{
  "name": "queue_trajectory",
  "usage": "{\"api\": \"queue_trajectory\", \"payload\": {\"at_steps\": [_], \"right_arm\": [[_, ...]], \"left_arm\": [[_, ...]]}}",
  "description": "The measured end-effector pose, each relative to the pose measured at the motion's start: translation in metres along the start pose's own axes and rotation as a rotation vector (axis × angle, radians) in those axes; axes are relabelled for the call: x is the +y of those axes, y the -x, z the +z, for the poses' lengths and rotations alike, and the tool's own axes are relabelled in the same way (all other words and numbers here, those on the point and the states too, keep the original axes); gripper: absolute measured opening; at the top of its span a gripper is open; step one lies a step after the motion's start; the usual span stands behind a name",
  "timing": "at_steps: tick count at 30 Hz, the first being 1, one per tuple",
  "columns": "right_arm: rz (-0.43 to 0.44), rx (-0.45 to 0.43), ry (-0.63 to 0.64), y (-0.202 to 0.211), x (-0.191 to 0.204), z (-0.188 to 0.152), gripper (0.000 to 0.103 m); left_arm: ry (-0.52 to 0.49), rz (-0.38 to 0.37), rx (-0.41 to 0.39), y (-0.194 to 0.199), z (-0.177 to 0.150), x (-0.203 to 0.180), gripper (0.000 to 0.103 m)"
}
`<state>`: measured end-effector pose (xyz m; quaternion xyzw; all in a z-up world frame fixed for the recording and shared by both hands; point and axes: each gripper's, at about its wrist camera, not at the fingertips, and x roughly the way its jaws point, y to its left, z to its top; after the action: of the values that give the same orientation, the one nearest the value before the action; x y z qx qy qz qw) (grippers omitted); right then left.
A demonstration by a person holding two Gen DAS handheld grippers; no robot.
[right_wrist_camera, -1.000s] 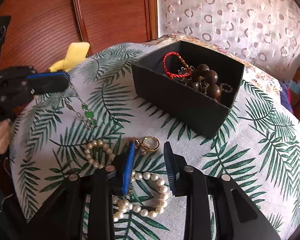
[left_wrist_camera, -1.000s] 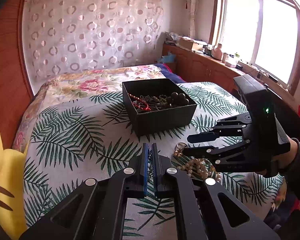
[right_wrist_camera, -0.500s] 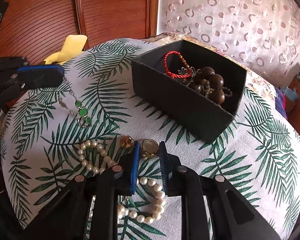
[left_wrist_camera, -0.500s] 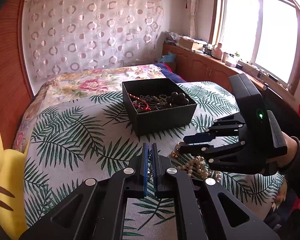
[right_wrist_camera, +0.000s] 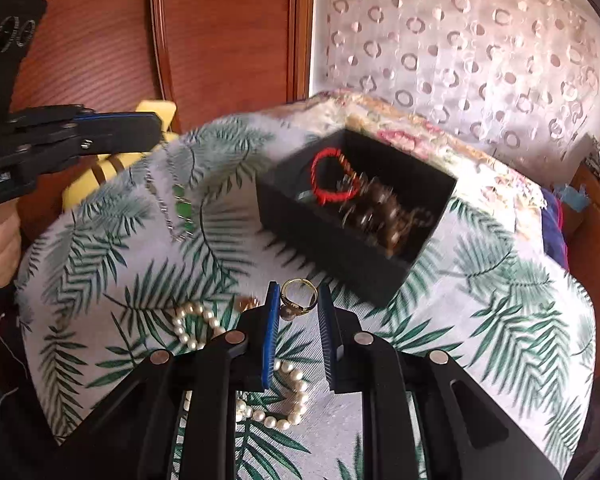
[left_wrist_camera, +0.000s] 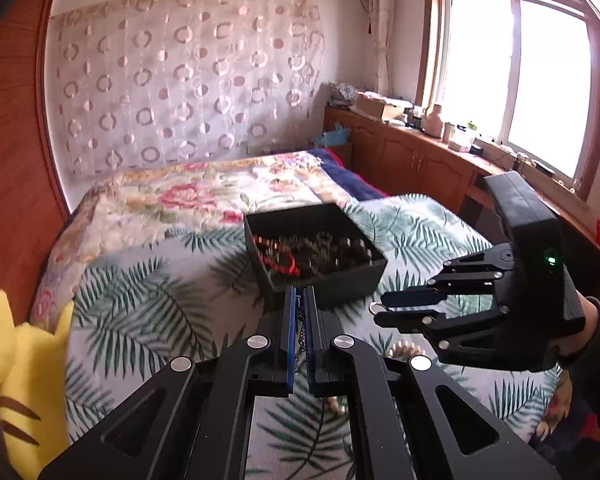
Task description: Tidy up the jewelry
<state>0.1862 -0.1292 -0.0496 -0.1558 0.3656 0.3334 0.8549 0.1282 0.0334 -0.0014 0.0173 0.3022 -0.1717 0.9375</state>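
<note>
Right gripper (right_wrist_camera: 298, 312) has just closed on the ring (right_wrist_camera: 299, 297) and lifts it off the cloth; left gripper (left_wrist_camera: 299, 334), clamped on the chain (right_wrist_camera: 168, 204), rises too. Both look bound for the box (right_wrist_camera: 340, 240).

This is a bedroom in a home. A bed (left_wrist_camera: 204, 208) under a floral quilt fills the middle, with a palm-leaf cloth (left_wrist_camera: 140, 300) spread over its near end. Behind the bed hangs a sheer curtain (left_wrist_camera: 180, 80) patterned with rings; to the bed's right, low wooden cabinets (left_wrist_camera: 416, 160) cluttered with household items run beneath a bright window (left_wrist_camera: 516, 76).
</note>
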Motion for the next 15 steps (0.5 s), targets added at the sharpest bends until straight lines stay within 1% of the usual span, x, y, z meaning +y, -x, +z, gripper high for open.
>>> {"api": "queue_trajectory", "payload": {"at_steps": [6,11,15], "right_arm": [[-0.029,-0.058,0.000,0.019,-0.011,0.022,0.021],[-0.052,-0.079,-0.029,0.013,-0.029,0.041,0.021],[-0.052,-0.070,-0.064,0.002,-0.046,0.051,0.021]], "left_arm": [[-0.012,0.004,-0.030,-0.004,0.029,-0.005,0.003],[-0.014,0.008,-0.045,-0.011,0.051,-0.007,0.003],[-0.013,0.017,-0.043,-0.023,0.065,-0.008,0.003]]}}
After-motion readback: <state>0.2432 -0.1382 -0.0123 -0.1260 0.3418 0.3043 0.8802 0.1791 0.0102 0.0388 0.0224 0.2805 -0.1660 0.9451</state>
